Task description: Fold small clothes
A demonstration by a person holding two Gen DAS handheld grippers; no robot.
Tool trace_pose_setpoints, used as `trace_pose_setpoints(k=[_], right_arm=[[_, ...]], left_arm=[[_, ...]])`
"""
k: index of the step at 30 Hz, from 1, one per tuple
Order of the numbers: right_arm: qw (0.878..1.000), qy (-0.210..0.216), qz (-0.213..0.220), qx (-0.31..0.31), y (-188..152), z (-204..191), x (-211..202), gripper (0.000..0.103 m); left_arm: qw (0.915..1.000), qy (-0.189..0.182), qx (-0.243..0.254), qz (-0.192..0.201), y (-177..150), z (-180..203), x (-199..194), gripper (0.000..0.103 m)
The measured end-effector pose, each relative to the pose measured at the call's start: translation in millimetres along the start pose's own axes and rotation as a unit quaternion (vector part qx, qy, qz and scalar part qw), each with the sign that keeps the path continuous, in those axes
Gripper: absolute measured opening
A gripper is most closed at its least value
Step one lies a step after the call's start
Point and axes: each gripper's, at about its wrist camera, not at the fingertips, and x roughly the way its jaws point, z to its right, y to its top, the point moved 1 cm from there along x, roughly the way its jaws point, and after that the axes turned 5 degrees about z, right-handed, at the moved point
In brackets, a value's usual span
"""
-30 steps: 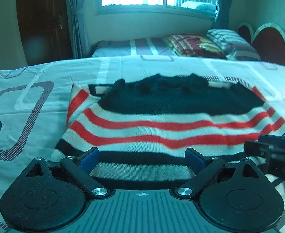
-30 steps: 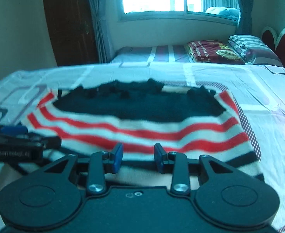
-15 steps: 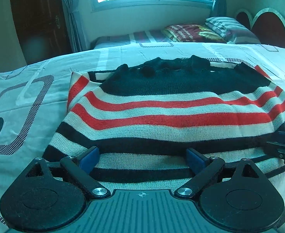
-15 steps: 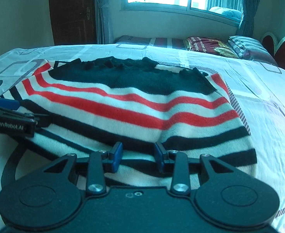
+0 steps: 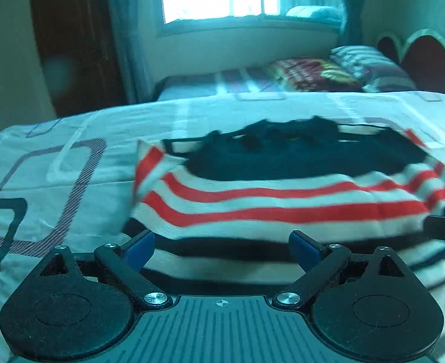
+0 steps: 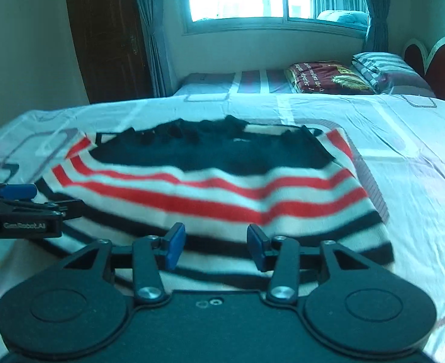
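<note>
Striped sweater (image 5: 283, 208) is lying folded on the bed (image 5: 56, 187)
Left hand-held gripper (image 5: 221, 249) is hovering wide over its near hem, gripping nothing; right hand-held gripper (image 6: 216, 246) is opening, pads not pressing the knit

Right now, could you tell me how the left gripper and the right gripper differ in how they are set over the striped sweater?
The left gripper has its blue pads set wide apart; the right gripper holds its pads closer together, and its jaws are opening. The left gripper sits at the striped sweater's near left part, the right gripper at its near right part. Both point down at the near hem, and neither pinches the fabric.
</note>
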Motion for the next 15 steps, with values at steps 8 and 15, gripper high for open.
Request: trace_pose_setpoints(k=[8,15], right_arm=[[1.0,-0.013,-0.024,-0.008,9,-13,40,0.047],[1.0,0.0,-0.009,-0.004,15,-12,30,0.048]], left_arm=[[0.9988,0.002,-0.032,-0.038,-7,-14,19,0.095],[0.9894,-0.025,-0.134,-0.05,-13,-37,-8,0.095]])
